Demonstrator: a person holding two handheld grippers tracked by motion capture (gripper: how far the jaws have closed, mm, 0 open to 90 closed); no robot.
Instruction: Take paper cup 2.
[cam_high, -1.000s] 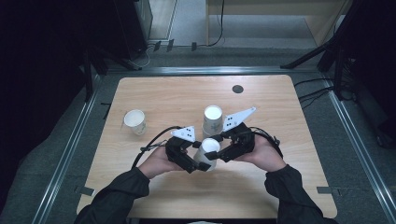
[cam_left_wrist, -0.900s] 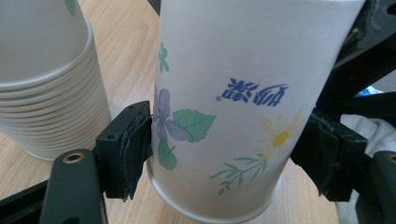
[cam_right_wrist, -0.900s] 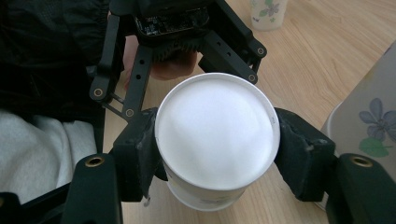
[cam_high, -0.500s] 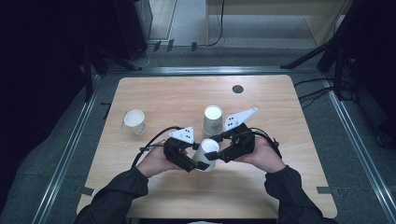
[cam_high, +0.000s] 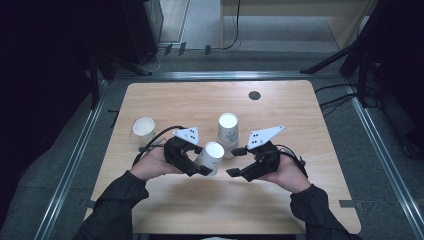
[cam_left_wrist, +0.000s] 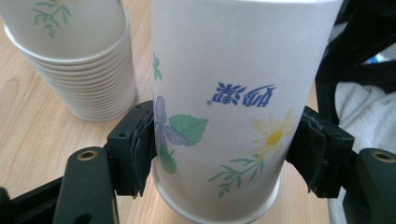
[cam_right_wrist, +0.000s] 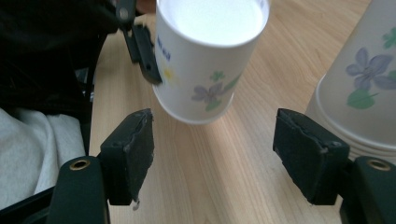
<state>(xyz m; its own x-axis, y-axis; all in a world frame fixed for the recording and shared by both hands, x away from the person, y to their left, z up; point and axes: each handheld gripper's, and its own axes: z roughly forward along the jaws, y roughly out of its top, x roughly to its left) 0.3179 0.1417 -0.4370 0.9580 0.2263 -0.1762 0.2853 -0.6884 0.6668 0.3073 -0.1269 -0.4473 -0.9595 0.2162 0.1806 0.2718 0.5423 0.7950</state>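
A second earlier both grippers had met around the upside-down white paper cup with the flower print (cam_high: 212, 156); now the left gripper (cam_high: 196, 165) alone clamped it by its sides, tilted and just clear of the light wooden table (cam_high: 295, 115), close in front of the stack of upside-down flowered paper cups (cam_high: 228, 131). The right gripper (cam_high: 239, 161) had just been opening, and its jaws stood apart with nothing between them, just beside the cup. The single upright white paper cup (cam_high: 144, 130) at the table's left had not moved.

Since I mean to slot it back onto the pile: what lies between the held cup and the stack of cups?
Nothing visible: the held cup sits clamped in the left gripper, with bare table between it and the stack of cups.
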